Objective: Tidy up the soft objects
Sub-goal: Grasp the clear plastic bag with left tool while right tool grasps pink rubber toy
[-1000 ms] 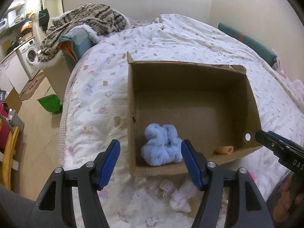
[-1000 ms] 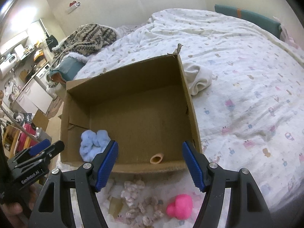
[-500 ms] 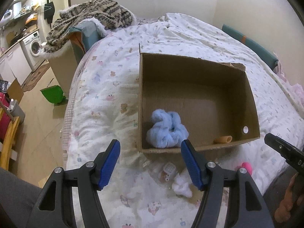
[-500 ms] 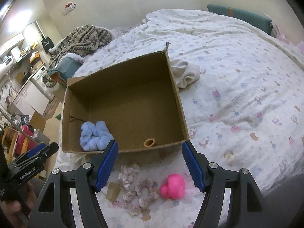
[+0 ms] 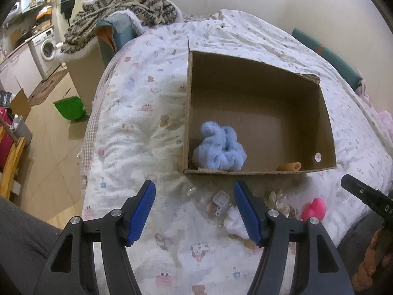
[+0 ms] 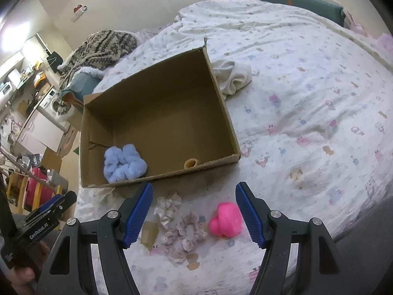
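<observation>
**Both grippers spread wide over the bedspread, short of the box**

On the patterned bedspread (image 6: 307,78) sits an open cardboard box (image 6: 221,93). Inside, a fluffy blue yarn bundle (image 6: 124,163) lies by the near left corner, and a small tan tube (image 6: 191,163) rests against the near wall. Outside, near the front wall, lie a pink soft toy (image 6: 226,220), pale scrunchies (image 6: 181,233) and a white fluffy piece (image 5: 234,222). The left gripper (image 5: 195,211) and right gripper (image 6: 194,212) hover with fingers released, grasping nothing.
</observation>
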The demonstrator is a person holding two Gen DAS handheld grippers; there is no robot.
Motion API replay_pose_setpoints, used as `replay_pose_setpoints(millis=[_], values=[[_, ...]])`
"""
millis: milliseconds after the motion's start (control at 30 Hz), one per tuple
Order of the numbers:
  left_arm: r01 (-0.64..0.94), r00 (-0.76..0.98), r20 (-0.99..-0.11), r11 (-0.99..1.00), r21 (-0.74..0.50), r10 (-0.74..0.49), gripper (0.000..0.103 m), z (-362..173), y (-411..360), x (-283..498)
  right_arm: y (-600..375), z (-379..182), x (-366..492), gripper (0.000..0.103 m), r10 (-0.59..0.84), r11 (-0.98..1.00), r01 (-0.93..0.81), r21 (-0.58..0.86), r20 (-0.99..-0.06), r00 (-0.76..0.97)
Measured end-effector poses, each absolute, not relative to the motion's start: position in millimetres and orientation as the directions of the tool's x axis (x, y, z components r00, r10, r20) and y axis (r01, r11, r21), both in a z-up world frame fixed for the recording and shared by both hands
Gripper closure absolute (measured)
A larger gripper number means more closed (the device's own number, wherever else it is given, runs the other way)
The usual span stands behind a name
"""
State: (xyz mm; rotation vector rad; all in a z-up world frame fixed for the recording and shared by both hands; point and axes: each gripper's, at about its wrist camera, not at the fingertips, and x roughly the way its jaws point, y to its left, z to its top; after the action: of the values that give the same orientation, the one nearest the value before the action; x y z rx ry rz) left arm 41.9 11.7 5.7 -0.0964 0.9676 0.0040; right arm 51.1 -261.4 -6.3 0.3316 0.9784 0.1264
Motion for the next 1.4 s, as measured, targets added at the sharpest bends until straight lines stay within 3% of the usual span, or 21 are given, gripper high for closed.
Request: replay_pose_setpoints(millis=[533, 667, 800, 1200, 1267, 1400], values=[[-0.258, 0.430, -0.898, 0.941, -0.219, -0.091, 0.040, -31, 58, 55, -272, -39, 62, 0.029, 0.286, 0.908, 0.156, 0.390, -0.846, 0.449], [-0.236, 0.391, -0.911, 0.943, -0.234, -0.128, 0.040, -44, 49, 62, -279, -48, 65, 0.029, 0.305, 0.887, 0.202, 0.416, -0.854, 0.422], [-0.171, 0.339, -0.929, 0.961, -0.217, -0.149, 0.040, -63, 24, 77, -281, -54, 67, 0.030, 0.324, 0.873, 0.222, 0.435, -0.855, 0.405], [-0.116, 0.284, -0.957, 0.989, -0.089, -0.053, 0.041, -109, -15, 108, -284, -61, 70, 0.030, 0.337, 0.859, 0.248, 0.449, -0.858, 0.387], [-0.068, 0.289, -0.956, 0.994, -0.080, -0.057, 0.058, -110, -22, 108, -285, -62, 71, 0.030, 0.339, 0.856, 0.253, 0.451, -0.858, 0.386], [-0.032, 0.308, -0.949, 0.996, -0.079, -0.065, 0.077, -107, -25, 105, -284, -62, 71, 0.029, 0.340, 0.856, 0.253, 0.451, -0.859, 0.382]])
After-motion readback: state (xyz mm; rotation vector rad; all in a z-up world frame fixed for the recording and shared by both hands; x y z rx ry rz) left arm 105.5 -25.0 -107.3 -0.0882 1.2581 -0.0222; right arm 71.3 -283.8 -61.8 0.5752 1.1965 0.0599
